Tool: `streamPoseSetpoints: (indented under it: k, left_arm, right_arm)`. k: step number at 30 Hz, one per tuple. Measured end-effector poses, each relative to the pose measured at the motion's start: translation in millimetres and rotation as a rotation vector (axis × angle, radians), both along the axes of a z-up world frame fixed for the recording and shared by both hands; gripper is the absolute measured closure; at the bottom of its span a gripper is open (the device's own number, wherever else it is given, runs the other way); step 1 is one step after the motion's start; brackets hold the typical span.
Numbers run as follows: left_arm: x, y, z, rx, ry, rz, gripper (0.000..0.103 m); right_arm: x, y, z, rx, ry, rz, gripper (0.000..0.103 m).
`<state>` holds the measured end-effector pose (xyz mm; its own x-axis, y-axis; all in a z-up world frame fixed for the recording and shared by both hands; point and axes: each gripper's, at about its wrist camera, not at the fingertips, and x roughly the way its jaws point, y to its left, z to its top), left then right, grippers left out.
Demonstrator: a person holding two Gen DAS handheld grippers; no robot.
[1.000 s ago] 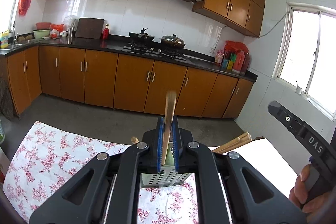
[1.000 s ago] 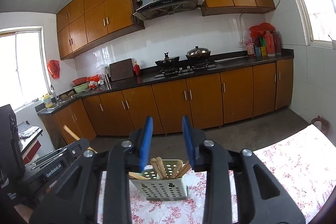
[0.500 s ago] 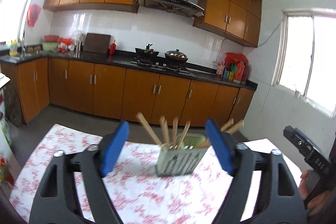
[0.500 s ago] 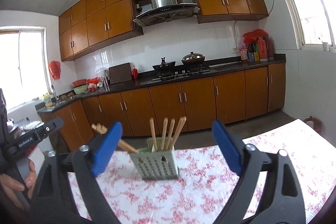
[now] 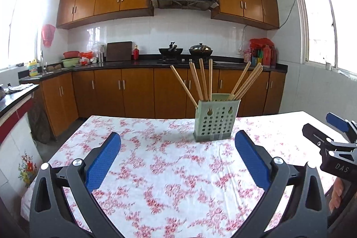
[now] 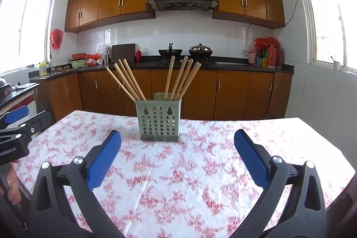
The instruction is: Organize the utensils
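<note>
A pale green perforated utensil holder (image 5: 215, 119) stands upright on the flowered tablecloth, with several wooden chopsticks (image 5: 202, 79) fanned out of its top. My left gripper (image 5: 177, 135) sits back from the holder, its jaws opening wide with nothing between the blue pads. In the right wrist view the same holder (image 6: 159, 121) and chopsticks (image 6: 183, 79) are ahead, slightly left of centre. My right gripper (image 6: 177, 133) is also drawn back, its jaws opening, with only tablecloth between them.
The table (image 5: 167, 182) has a white cloth with red flowers and ends just behind the holder. Brown kitchen cabinets (image 5: 138, 90) and a dark counter run along the far wall. A person's hand (image 5: 337, 193) holds the other gripper at the right edge.
The left gripper let go of the chopstick it held over the holder. Both grippers opened wide and pulled back and down from the holder, which now looks farther off.
</note>
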<state>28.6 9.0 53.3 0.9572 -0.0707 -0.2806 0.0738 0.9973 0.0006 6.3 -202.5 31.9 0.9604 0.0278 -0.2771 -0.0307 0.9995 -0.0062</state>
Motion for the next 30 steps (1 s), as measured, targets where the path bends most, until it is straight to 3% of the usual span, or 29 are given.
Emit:
streamPoseSetpoints:
  k: [5,12,30]
  left_arm:
    - [-20.7,-4.4,-25.3,0.038,-0.005,0.024,0.002]
    - [-30.3,2.6,-46.4,0.007,0.035,0.041,0.002]
    - [-39.0,4.0,-58.0,-0.021,0.043,0.053,0.002]
  right_arm:
    - [-8.8,2.4,-17.4,0.007,0.024,-0.005,0.004]
    - [-21.9,8.1,-40.0,-0.017,0.031,-0.021,0.004]
    - [-23.6,8.0,-53.4,-0.002,0.061,-0.035,0.004]
